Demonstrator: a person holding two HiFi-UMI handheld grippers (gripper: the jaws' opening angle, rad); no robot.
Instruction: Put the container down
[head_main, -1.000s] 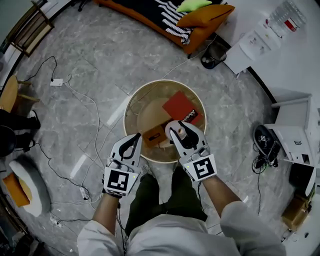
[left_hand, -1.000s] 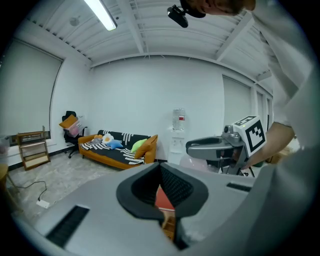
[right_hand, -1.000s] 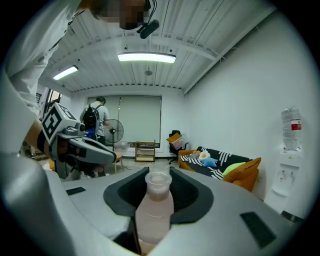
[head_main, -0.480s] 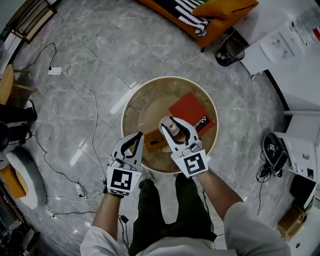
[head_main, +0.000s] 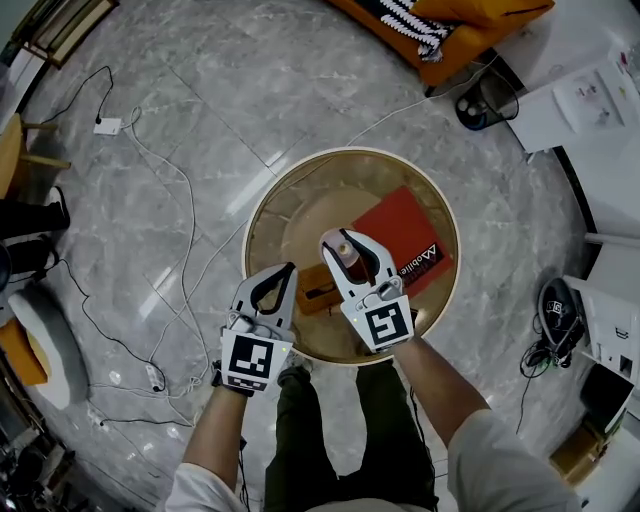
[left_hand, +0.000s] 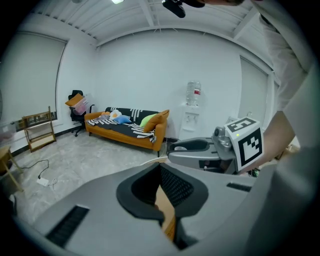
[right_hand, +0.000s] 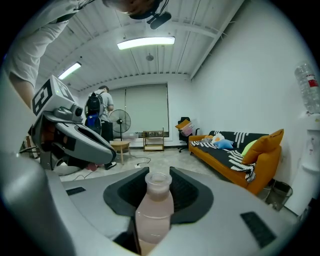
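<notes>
My right gripper (head_main: 350, 243) is shut on a small translucent pinkish container (head_main: 345, 250), a bottle with an open neck, held upright above the round wooden table (head_main: 268, 205). The right gripper view shows the container (right_hand: 154, 212) standing between the dark pads, its neck at the jaw tips (right_hand: 159, 175). My left gripper (head_main: 280, 272) hovers over the table's near left rim, its jaws shut and holding nothing. Through the slit between its jaws (left_hand: 161, 172), a brown box (left_hand: 166, 212) on the table shows below.
A red book (head_main: 412, 245) and the brown box (head_main: 316, 287) lie on the table. Cables (head_main: 170, 200) trail over the marble floor at left. An orange sofa (head_main: 445, 30) stands beyond, white furniture (head_main: 590, 95) at right. A person (right_hand: 102, 112) stands near a fan (right_hand: 120, 121).
Both grippers have moved further in over the table. The right one has carried the container left of the red book. Neither gripper's jaws have changed.
</notes>
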